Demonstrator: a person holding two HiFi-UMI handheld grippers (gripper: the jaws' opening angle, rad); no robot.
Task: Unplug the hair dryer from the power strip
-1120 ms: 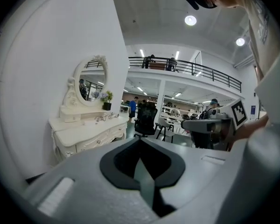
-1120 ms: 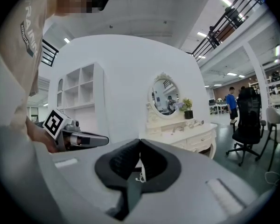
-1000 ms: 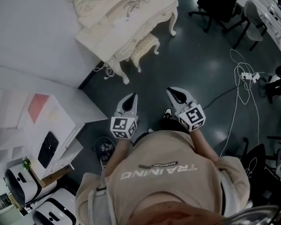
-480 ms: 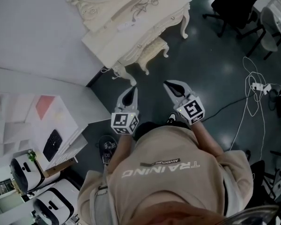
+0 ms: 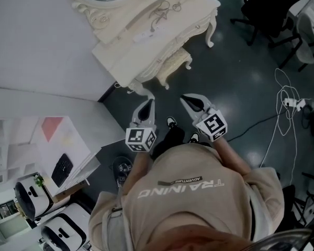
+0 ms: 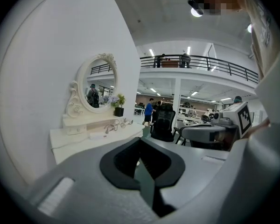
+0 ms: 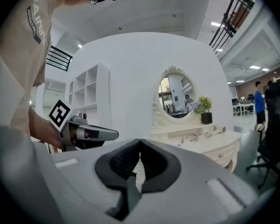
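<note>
Left gripper (image 5: 146, 109), right gripper (image 5: 191, 102): jaws closed, empty, carried level; hair dryer (image 7: 217, 130) on dressing table (image 5: 162, 33) not yet reached.

Obstacles: cream carved wooden dressing table (image 5: 172, 27), 12 o'clock of right gripper (image 5: 185, 99); white wall (image 5: 36, 41), 10 o'clock. Clear: dark floor (image 5: 235, 77), 2 o'clock.

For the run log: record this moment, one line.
left gripper: shut, empty | right gripper: shut, empty | hair dryer: on dressing table
</note>
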